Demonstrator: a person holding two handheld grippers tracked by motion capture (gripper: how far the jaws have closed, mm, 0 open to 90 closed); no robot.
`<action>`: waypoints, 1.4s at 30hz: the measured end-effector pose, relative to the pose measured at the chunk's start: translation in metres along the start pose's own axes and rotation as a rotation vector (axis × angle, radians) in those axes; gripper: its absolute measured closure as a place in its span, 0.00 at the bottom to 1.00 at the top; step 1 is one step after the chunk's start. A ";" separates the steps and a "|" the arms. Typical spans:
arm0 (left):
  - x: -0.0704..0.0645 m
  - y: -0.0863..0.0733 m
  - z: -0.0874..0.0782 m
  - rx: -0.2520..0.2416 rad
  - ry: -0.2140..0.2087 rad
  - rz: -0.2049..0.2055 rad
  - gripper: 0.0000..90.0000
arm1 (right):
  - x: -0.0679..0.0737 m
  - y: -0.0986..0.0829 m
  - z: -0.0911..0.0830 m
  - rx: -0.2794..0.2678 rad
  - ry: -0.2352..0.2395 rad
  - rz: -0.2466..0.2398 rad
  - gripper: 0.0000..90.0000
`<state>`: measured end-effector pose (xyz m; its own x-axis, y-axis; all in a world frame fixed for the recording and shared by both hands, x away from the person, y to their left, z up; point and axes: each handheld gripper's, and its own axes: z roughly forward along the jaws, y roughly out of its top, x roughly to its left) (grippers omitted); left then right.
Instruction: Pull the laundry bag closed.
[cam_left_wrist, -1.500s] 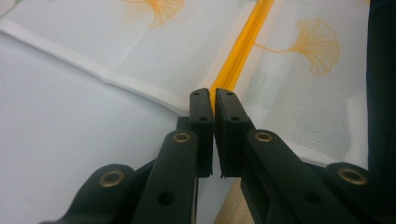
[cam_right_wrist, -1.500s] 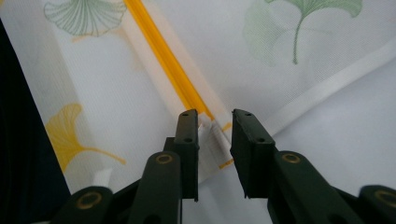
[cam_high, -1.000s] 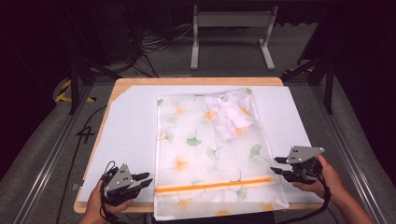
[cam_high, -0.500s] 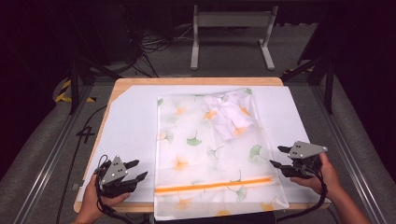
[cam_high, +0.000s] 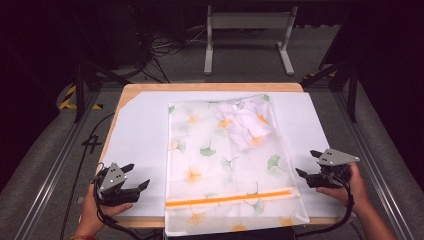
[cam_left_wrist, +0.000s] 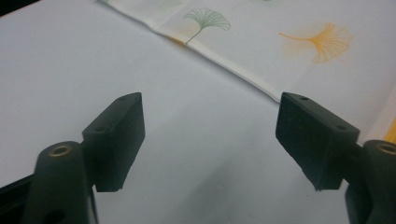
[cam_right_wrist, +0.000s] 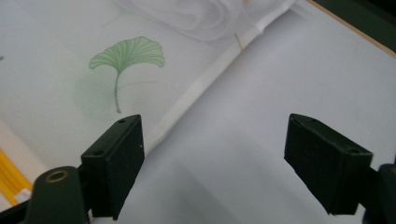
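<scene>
Claws rest at the two near corners of the worktop (cam_high: 210, 87), one on each side of a translucent bag (cam_high: 225, 165) printed with ginkgo leaves.

Left claw (cam_high: 136, 176): jaws wide apart, holding nothing. It sits low over the white sheet (cam_high: 140, 130) that covers the worktop, its jaws pointing toward the bag. In the left gripper view the left claw (cam_left_wrist: 210, 140) has only bare sheet between its jaws; the bag's long edge (cam_left_wrist: 224, 60) runs just ahead of the jaw tips, slanting across to the right, not touching either jaw.

Bag: lies flat between the two claws, with an orange zip strip (cam_high: 230, 198) across its near end and a bundle of white cloth (cam_high: 247, 125) inside at its far end, well ahead of both claws.

Right claw (cam_high: 309, 163): jaws likewise wide apart and empty, pointing inward at the bag's right edge. In the right gripper view the right claw (cam_right_wrist: 215, 154) hangs over the white sheet; the bag's edge (cam_right_wrist: 196, 88) passes close beside the left-hand jaw and runs away ahead. A green leaf print (cam_right_wrist: 127, 53) lies just beyond that jaw.
</scene>
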<state>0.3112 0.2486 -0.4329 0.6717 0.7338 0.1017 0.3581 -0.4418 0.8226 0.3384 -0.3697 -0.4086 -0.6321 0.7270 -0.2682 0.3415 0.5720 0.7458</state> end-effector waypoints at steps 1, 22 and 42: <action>0.001 -0.001 0.000 -0.005 0.006 -0.011 0.26 | -0.002 -0.002 0.000 -0.005 -0.008 0.012 0.22; 0.024 -0.029 -0.014 -0.053 0.079 -0.146 0.12 | -0.015 -0.042 -0.015 -0.100 -0.120 0.180 0.13; 0.019 -0.030 -0.009 -0.069 0.076 -0.176 0.10 | -0.008 -0.046 -0.014 -0.069 -0.149 0.162 0.12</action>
<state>0.3074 0.2803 -0.4503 0.5507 0.8347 -0.0073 0.4188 -0.2688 0.8674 0.3180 -0.4067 -0.4325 -0.4614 0.8582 -0.2251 0.3785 0.4199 0.8249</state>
